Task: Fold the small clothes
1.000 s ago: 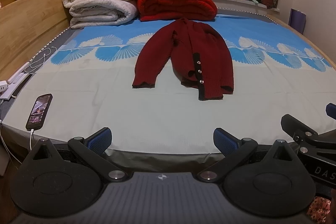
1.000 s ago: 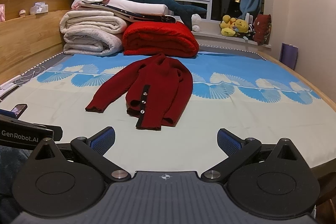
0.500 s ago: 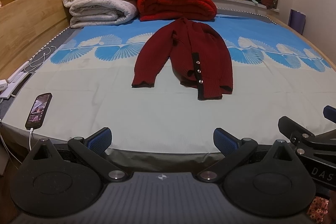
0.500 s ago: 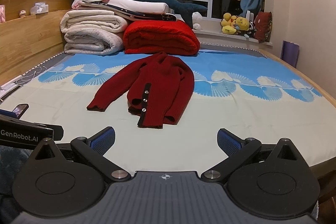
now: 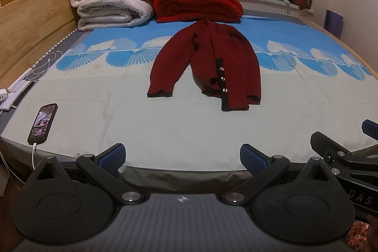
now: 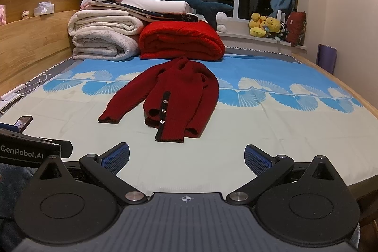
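Lying on bed sheet [image 5: 189, 124]: dark red cardigan [image 5: 219, 67] | blankets [image 5: 113, 4] behind

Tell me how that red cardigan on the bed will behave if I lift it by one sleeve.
The cardigan is a soft knit lying rumpled, so it will probably droop and unfold. Its left sleeve lies spread apart, so the body would likely trail behind. The ribbed knit looks unlikely to slip on the sheet.
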Motion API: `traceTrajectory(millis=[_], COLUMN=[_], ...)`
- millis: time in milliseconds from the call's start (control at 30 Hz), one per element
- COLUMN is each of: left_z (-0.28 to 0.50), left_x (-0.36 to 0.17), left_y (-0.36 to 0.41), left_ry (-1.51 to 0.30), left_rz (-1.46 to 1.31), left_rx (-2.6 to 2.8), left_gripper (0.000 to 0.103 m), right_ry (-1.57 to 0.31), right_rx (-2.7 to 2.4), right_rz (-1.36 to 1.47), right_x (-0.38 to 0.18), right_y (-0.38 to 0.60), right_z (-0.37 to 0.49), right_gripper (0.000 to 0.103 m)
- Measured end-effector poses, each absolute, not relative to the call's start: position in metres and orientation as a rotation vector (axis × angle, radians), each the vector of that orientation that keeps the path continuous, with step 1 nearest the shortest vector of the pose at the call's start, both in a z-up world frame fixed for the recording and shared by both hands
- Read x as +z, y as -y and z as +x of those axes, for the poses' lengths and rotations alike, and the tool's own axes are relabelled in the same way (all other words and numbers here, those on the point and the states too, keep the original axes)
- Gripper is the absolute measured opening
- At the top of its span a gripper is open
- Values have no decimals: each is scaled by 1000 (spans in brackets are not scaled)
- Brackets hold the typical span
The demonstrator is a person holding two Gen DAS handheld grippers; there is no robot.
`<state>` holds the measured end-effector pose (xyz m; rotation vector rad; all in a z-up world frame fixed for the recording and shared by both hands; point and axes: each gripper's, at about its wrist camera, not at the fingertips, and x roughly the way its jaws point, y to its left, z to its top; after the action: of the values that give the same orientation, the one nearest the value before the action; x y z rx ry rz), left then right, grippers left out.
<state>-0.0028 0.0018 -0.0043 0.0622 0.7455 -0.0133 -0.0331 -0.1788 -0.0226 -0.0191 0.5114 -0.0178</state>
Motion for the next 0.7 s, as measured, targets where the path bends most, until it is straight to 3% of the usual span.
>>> traceTrajectory(millis=[700], left_z=[-2], left_x=[-8], left_y=[-1], left_ry=[-756], left_rz=[55], left_rx=[-21], left_gripper=[103], right_ry=[-515], right_rx=[-16], right_rz=[-21], right_x=[-24], right_y=[177], right_z=[-32], right_gripper=[102])
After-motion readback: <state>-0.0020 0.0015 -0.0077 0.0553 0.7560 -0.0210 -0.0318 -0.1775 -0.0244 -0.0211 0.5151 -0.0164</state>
